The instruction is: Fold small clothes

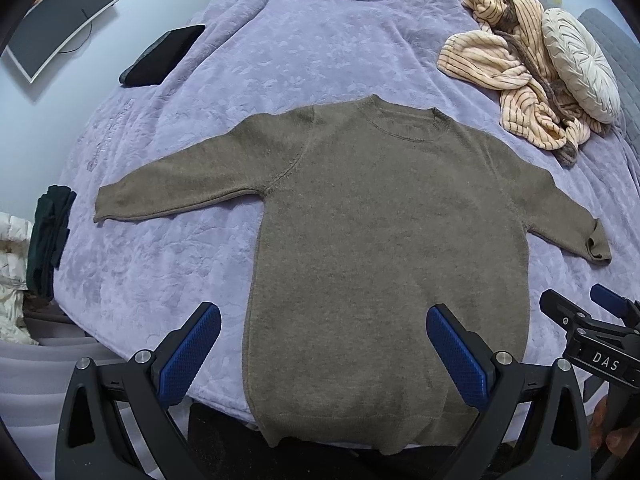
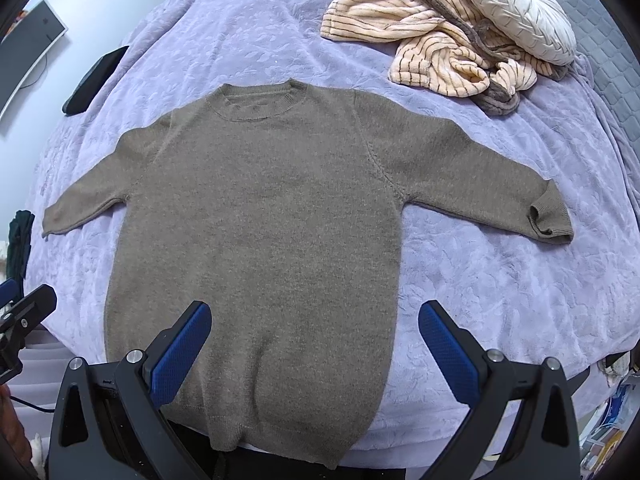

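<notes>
So we're pre-fold: sweater (image 1: 384, 248) flat at bed (image 1: 280, 40) near edge, left gripper (image 1: 324, 350) & right gripper (image 2: 316, 346) wide open, empty; next, grab a sleeve.

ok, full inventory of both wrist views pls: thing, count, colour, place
sweater: 1, brown, flat mid-bed, sleeves spread, hem at near edge
blanket: 1, lilac, covering bed
robe: 1, peach striped, crumpled far right
cushion: 1, cream, round, on the robe
dark item: 1, black, far left bed edge
dark clothes: 1 pile, green-black, left off bed
monitor: 1, white-framed, left wall
left tongs: 1, black with blue pads, open over hem
right tongs: 1, same, open over hem
</notes>
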Available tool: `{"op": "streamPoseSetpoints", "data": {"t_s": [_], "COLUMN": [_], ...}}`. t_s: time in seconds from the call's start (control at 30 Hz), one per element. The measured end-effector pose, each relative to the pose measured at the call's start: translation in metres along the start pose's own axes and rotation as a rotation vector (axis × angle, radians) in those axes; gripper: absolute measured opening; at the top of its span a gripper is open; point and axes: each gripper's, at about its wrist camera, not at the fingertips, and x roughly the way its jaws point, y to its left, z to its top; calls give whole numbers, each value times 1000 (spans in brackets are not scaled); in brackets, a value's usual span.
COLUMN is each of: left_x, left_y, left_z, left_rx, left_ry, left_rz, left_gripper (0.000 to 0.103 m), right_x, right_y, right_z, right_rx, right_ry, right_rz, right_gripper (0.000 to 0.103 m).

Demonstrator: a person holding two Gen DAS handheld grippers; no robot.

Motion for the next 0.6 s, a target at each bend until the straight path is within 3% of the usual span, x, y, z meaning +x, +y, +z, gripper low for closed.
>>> {"op": "streamPoseSetpoints", "data": {"t_s": [0.33,0.6], "left_x": [7,23], "left_y": [4,9], "left_z": [2,8], "left_rx": [-3,3], "left_ry": [16,31], "left_rz": [-14,-67], "left_gripper": [103,103], "right_x": [8,11], "right_y": [5,12], "right_z": [2,3], "right_rx": [-3,11], "right_ry": [31,52], "right_rz": [-3,-33], "right_gripper": [103,103]}}
